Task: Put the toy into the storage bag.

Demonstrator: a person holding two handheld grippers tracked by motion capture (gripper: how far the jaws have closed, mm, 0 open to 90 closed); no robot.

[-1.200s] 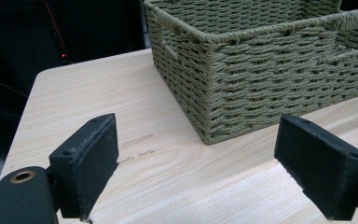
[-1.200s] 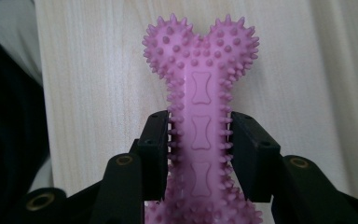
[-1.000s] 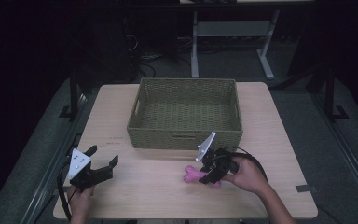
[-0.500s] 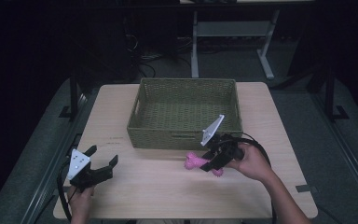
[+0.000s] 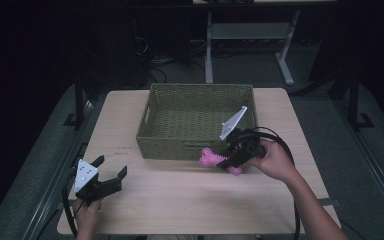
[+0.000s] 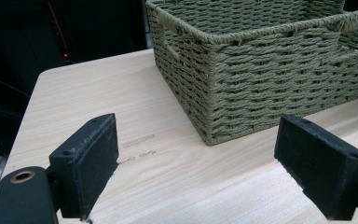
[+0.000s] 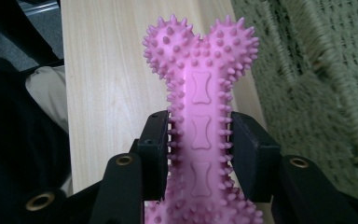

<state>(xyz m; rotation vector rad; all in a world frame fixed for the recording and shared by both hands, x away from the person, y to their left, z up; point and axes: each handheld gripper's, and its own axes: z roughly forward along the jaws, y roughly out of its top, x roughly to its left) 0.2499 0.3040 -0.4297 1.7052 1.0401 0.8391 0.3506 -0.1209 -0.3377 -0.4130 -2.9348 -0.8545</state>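
Right gripper view: pink bone toy (image 7: 200,116), bone-shaped embossings, unlettered.

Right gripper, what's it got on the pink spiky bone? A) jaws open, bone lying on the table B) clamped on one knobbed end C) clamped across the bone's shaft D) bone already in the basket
C: in the right gripper view the right gripper has both jaws pressed against the shaft of the pink bone, with its knobbed end sticking out past them, beside the basket.

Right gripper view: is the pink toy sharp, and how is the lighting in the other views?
Right gripper view: pink bone toy sharp, evenly lit, no glare. High view: table lit, surroundings dark. Left gripper view: basket crisp, near fingers slightly soft.
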